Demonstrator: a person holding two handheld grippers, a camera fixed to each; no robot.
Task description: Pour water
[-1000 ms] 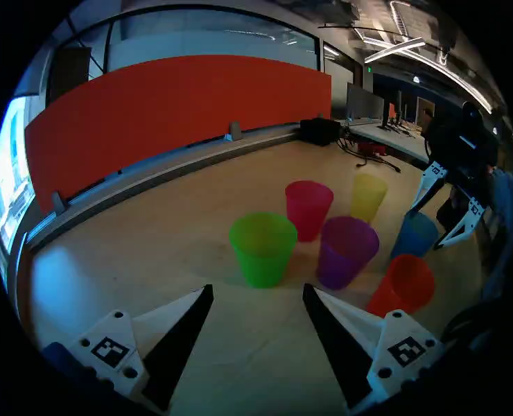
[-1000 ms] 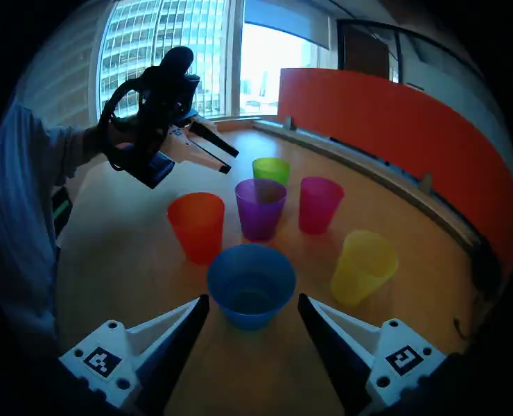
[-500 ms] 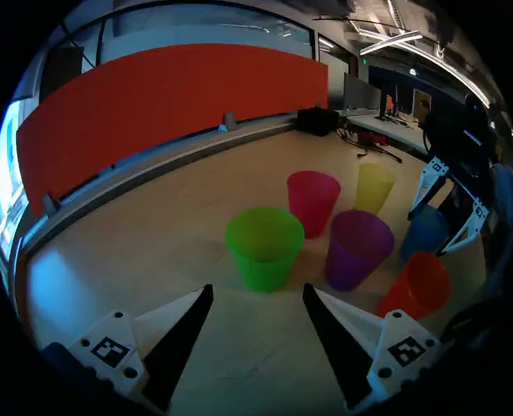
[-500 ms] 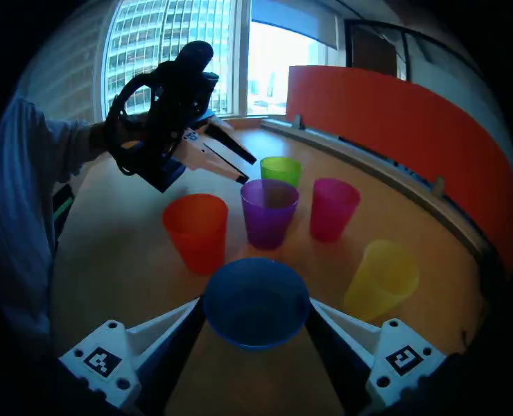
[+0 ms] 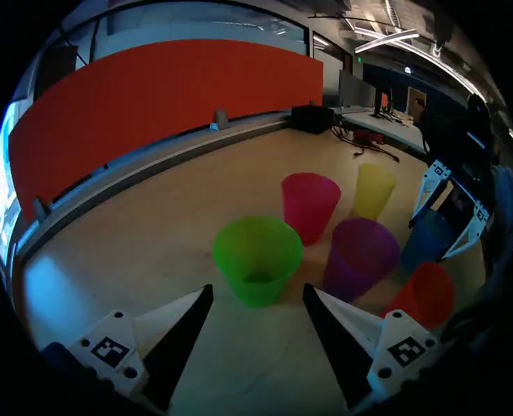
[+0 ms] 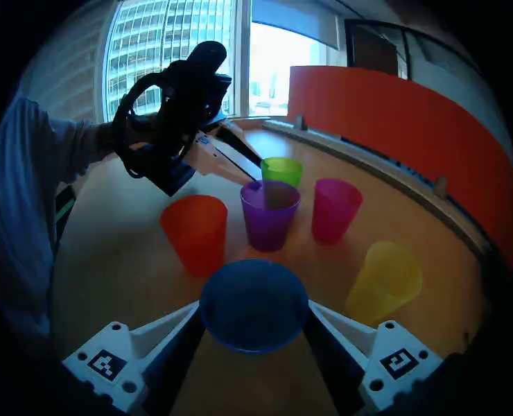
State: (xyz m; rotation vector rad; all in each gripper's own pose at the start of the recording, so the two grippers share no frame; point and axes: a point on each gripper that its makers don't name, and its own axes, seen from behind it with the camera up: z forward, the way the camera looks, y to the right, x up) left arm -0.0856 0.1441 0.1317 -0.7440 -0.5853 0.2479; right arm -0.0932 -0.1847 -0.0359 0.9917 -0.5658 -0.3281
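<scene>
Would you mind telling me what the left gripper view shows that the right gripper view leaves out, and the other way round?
Left gripper view: ceiling light strips and a far desk with monitors.
Right gripper view: tall windows and the sleeve of the arm holding the left tool.
Shared: the green cup, pink cup, purple cup, yellow cup, orange cup and blue cup on the wooden table, the red wall panel, and the right tool, open, flanking the blue cup.
</scene>
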